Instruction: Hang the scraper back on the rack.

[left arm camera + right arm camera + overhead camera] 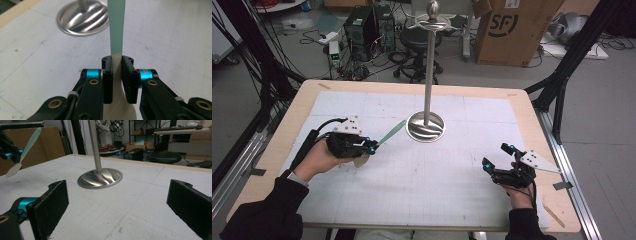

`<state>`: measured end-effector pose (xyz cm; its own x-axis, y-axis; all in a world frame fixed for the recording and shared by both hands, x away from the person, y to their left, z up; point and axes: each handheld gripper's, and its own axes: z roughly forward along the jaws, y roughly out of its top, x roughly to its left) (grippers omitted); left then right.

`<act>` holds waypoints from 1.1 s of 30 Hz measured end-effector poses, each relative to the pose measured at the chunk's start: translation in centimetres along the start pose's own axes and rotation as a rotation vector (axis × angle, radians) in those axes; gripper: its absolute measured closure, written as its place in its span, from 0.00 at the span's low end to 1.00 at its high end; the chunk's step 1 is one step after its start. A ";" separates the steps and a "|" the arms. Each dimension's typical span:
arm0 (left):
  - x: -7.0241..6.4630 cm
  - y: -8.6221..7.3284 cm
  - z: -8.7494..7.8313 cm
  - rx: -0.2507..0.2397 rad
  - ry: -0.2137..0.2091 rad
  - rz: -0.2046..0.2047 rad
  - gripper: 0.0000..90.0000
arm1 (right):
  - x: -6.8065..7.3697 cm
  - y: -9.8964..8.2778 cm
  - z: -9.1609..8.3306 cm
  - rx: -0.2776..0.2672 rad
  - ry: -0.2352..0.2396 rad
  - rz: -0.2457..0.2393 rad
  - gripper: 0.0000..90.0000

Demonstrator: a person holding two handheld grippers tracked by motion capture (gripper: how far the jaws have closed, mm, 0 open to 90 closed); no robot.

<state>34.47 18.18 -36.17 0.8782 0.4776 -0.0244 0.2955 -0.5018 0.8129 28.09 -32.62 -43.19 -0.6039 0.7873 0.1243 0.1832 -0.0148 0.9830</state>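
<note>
A pale green spatula is clamped between the jaws of the left gripper, lifted above the table, probably near the metal stand. The right gripper is held wide apart, empty.

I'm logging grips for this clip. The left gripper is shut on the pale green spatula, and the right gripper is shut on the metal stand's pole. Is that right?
Not quite. The right gripper holds nothing: the right gripper view shows its jaws wide open, with the metal stand standing apart beyond them. The left gripper is indeed shut on the pale green spatula.
</note>
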 end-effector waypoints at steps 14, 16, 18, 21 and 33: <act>1.1 2.1 0.0 -0.139 0.019 -0.090 0.89 | 0.0 0.0 0.0 -0.002 0.001 0.006 0.03; 1.4 2.6 -0.3 -0.152 0.025 -0.091 0.89 | 0.0 0.0 0.0 -0.001 0.004 0.005 0.03; 1.6 3.0 -0.5 -0.169 0.037 -0.093 0.89 | 0.0 0.0 0.0 -0.001 0.002 0.004 0.03; 1.9 3.4 -1.0 -0.174 0.055 -0.092 0.89 | 0.0 0.0 0.0 -0.004 0.004 0.002 0.03; 2.1 5.8 -2.4 -0.237 0.075 -0.057 0.89 | -0.1 0.0 0.0 -0.004 0.012 -0.003 0.03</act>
<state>37.16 18.03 -30.09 0.8297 0.5569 -0.0379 0.2396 -0.2940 0.9253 28.18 -32.68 -43.18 -0.6136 0.7800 0.1232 0.1784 -0.0151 0.9838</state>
